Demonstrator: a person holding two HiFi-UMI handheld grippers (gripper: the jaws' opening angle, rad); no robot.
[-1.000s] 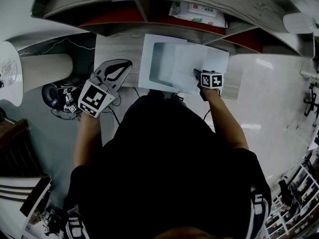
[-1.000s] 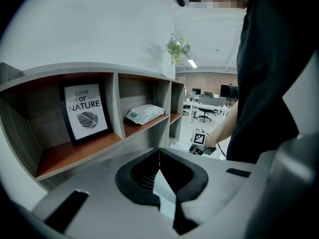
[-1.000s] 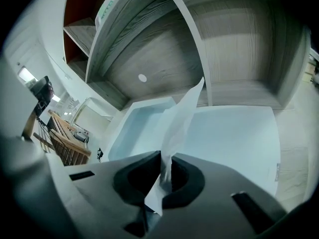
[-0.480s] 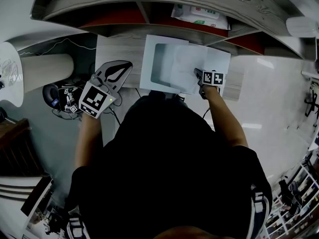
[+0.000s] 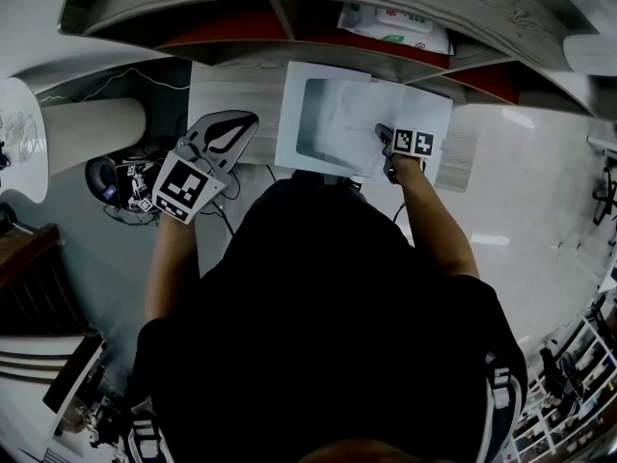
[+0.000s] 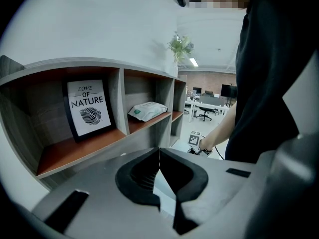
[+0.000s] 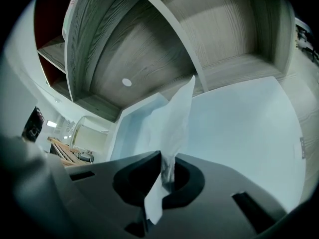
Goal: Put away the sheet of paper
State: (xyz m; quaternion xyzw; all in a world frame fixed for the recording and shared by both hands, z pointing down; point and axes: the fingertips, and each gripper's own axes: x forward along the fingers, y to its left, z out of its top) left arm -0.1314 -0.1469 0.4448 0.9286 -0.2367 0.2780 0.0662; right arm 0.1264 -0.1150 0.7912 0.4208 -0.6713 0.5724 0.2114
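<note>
Pinching a sheet of paper (image 5: 349,123) over a white box (image 5: 289,114) on the worktop (image 5: 231,90).

The right gripper (image 5: 383,133) is closed tight on the sheet's near edge. The paper looks light and limp, buckling upward (it likely creases easily, so an edge grip suits it). Only the right gripper view shows the paper (image 7: 175,116) caught in the gripper (image 7: 167,176), while the head view shows it lying across the box. The left gripper (image 6: 159,171) is closed and empty, off to the left.

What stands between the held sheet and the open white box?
Nothing visible. The right gripper is shut on the sheet, which hangs partly over the white box; the visible part of its inside is bare.
</note>
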